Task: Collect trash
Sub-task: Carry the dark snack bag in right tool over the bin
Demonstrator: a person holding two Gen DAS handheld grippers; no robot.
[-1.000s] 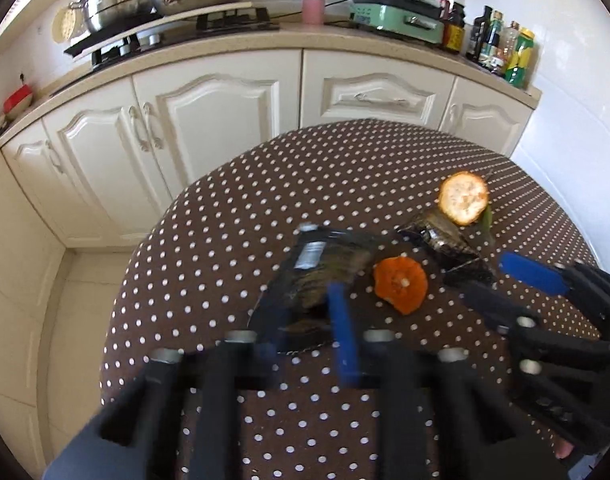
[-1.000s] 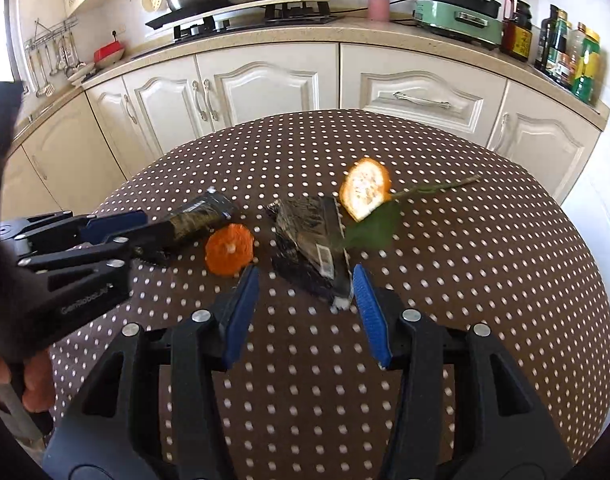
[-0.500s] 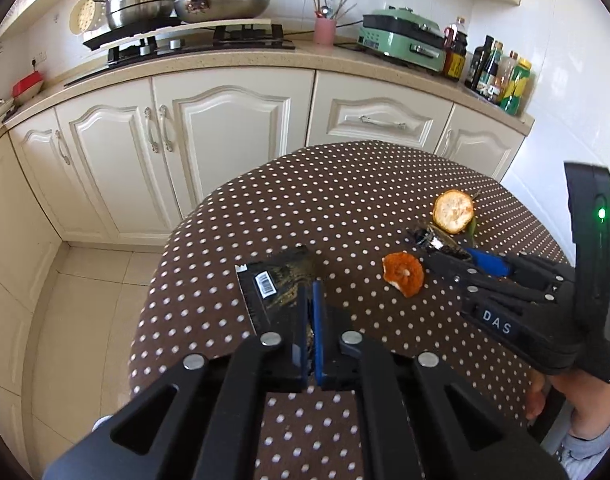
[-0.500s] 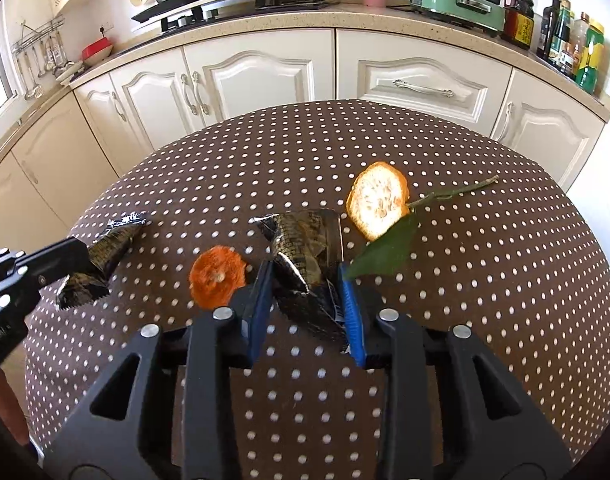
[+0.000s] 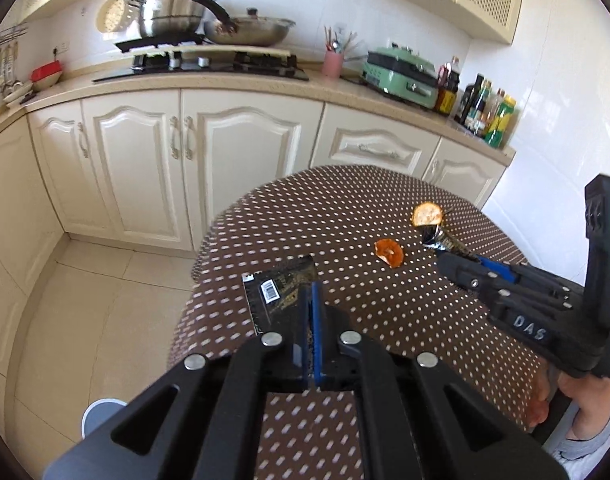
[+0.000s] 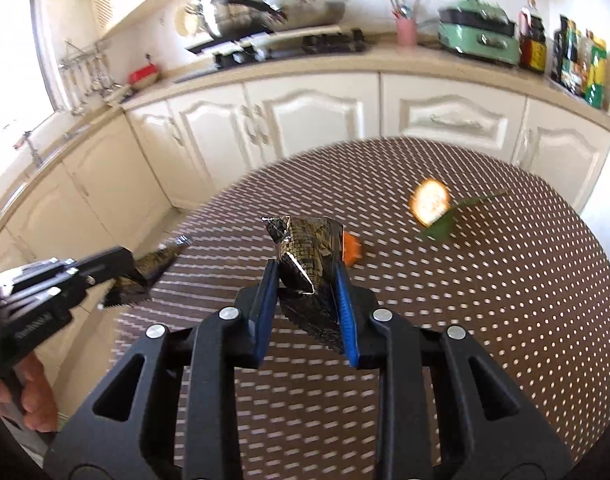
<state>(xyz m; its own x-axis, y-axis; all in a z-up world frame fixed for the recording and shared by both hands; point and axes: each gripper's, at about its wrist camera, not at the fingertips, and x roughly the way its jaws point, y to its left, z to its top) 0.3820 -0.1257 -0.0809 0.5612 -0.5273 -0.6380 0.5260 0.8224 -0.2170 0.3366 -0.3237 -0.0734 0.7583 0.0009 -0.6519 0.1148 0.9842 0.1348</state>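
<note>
Left tongs [image 5: 309, 312] pinching wrapper [image 5: 279, 295], dotted tablecloth [image 5: 345, 216], cream cabinets [image 5: 241, 160]

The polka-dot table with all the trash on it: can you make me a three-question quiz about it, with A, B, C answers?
1. Where does the pale round citrus slice lie?
A. on the brown polka-dot tablecloth, by a green leaf
B. on the stove
C. on the floor

2. How many dark crinkly foil wrappers are being held?
A. none
B. one
C. two

3. What is the left gripper doing?
A. hanging wide open
B. shut on a wrapper
C. pressing the orange peel

Answers:
1 A: the right wrist view shows the slice lying on the cloth against the leaf.
2 C: the flat barcoded wrapper is in the left gripper and the crumpled wrapper is in the right gripper.
3 B: its blue pads meet on the wrapper's edge, while the small orange peel lies apart.
</note>
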